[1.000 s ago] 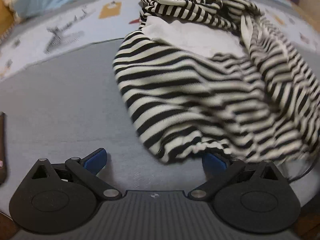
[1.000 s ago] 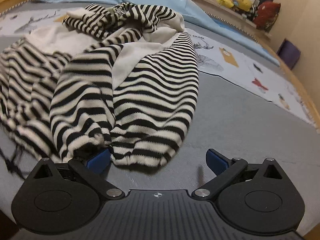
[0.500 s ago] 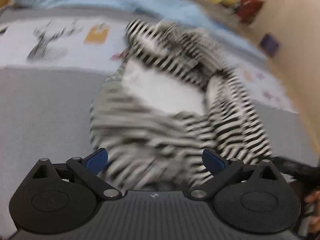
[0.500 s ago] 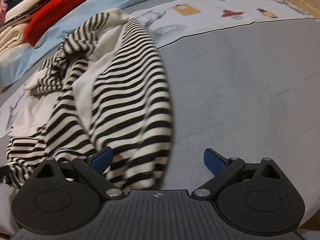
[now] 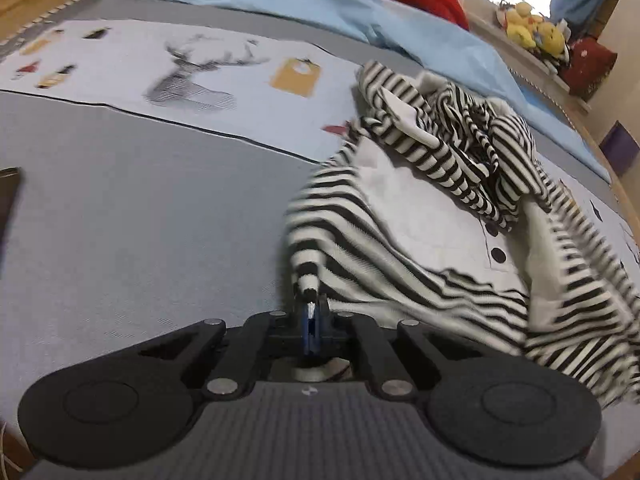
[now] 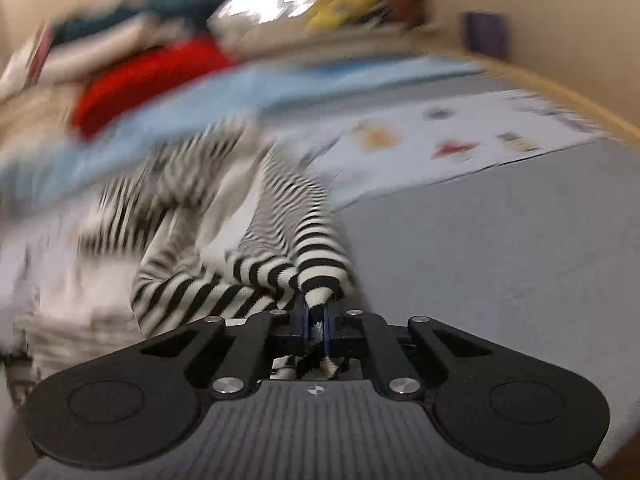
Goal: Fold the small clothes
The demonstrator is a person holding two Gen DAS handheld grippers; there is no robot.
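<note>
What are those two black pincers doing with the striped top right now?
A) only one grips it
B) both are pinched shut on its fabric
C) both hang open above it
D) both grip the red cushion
B: the left gripper and the right gripper each have the striped top clamped between closed jaws.

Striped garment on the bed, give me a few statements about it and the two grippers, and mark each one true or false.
1. The left gripper is shut on the striped garment. True.
2. The right gripper is open and empty. False: it pinches striped fabric.
3. The garment has black buttons. True.
4. The garment lies neatly folded. False: it is crumpled.
5. The garment is red. False: black and white stripes.
</note>
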